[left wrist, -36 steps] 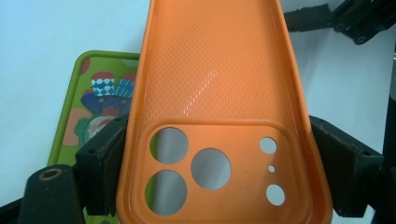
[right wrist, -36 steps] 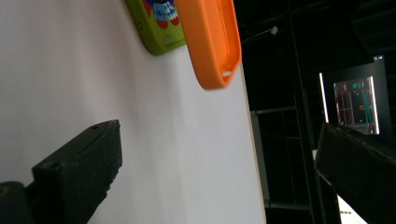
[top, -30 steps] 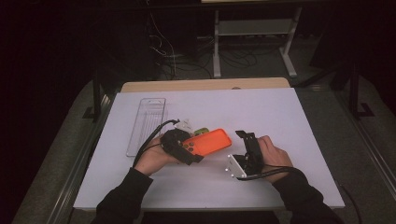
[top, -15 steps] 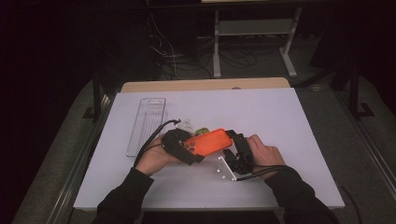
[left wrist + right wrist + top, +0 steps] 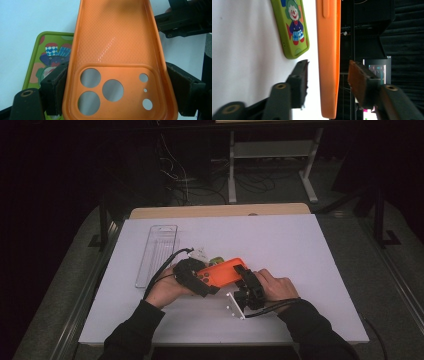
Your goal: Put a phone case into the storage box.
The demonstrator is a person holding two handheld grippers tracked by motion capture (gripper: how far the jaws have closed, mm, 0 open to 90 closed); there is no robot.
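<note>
Since the earlier frame, right gripper (image 5: 243,276) has been brought to the orange silicone phone case (image 5: 220,272), jaws closing but unclenched; left gripper (image 5: 196,281) grasps its camera end. Even pad contact is advised.

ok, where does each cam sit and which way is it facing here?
High view: above the person's side, looking forward and down at the white table; forearms show.
Left gripper view: on the left hand-held gripper, looking along the orange phone case it clamps.
Right gripper view: rolled sideways, jaws either side of the case edge, apart.
Both gripper views share the green clown case.
</note>
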